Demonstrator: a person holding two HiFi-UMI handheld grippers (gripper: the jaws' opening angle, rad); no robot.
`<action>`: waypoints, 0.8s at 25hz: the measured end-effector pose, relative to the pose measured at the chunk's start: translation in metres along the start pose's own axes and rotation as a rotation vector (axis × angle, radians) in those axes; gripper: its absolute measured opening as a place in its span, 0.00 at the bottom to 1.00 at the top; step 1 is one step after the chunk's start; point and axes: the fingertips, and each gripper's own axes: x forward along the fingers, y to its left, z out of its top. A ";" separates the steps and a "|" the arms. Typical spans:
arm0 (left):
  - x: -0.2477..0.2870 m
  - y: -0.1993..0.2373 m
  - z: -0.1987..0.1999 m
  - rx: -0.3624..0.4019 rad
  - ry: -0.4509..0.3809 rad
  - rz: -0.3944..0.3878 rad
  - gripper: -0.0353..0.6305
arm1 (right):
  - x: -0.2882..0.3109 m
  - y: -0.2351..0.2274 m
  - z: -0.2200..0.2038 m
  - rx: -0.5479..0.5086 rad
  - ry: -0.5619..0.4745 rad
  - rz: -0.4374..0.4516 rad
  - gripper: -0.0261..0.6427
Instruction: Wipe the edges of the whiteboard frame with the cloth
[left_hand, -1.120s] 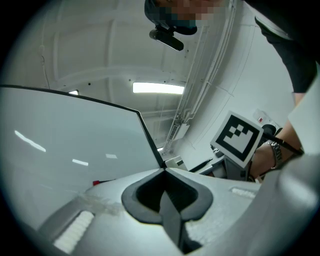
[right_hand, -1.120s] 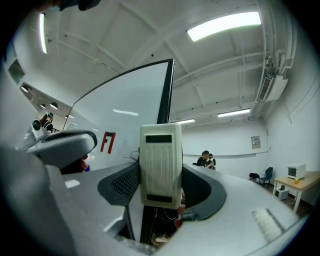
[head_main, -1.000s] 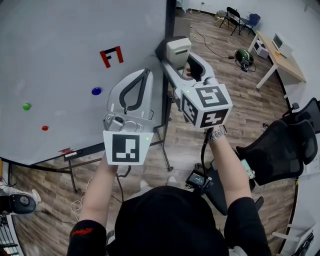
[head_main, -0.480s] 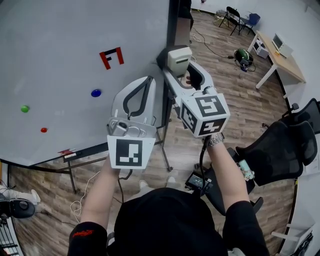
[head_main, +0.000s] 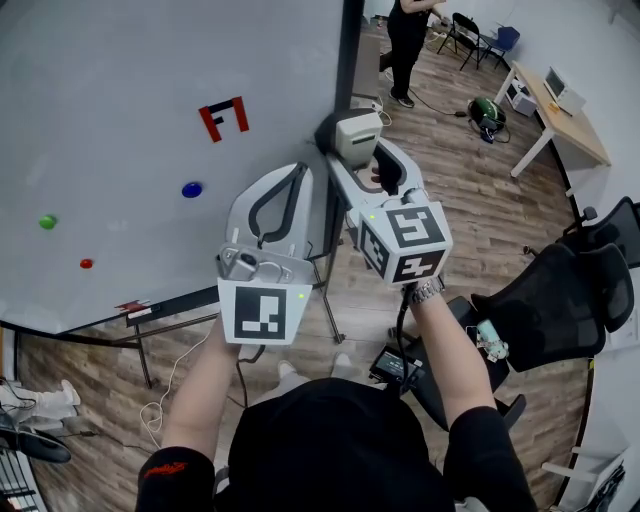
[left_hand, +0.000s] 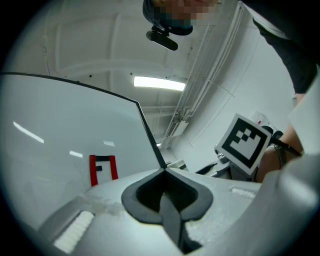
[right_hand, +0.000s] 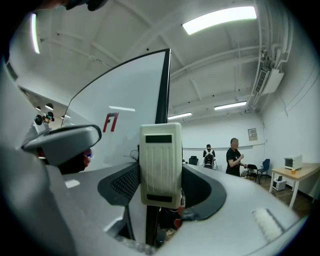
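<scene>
An office-like lab room: a large white whiteboard (head_main: 150, 110) on a black stand, brown wood-plank floor (head_main: 470, 190), a black mesh swivel chair (head_main: 560, 300), a pale wooden desk (head_main: 572, 122) on white legs, long strip lights (right_hand: 220, 20) on the white ceiling

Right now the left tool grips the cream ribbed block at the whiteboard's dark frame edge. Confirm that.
Wrong tool. The right tool grips the cream ribbed block at the whiteboard's dark frame edge, as the right gripper view shows. The left tool is shut on nothing.
</scene>
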 end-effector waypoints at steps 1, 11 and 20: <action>-0.001 0.000 -0.001 -0.002 0.002 0.000 0.06 | -0.001 0.000 -0.002 0.001 0.003 -0.001 0.43; -0.003 0.001 -0.016 -0.032 0.017 0.006 0.05 | 0.001 0.002 -0.022 0.009 0.034 -0.012 0.43; -0.005 -0.003 -0.029 -0.048 0.046 -0.001 0.06 | 0.001 0.004 -0.034 0.027 0.055 -0.026 0.43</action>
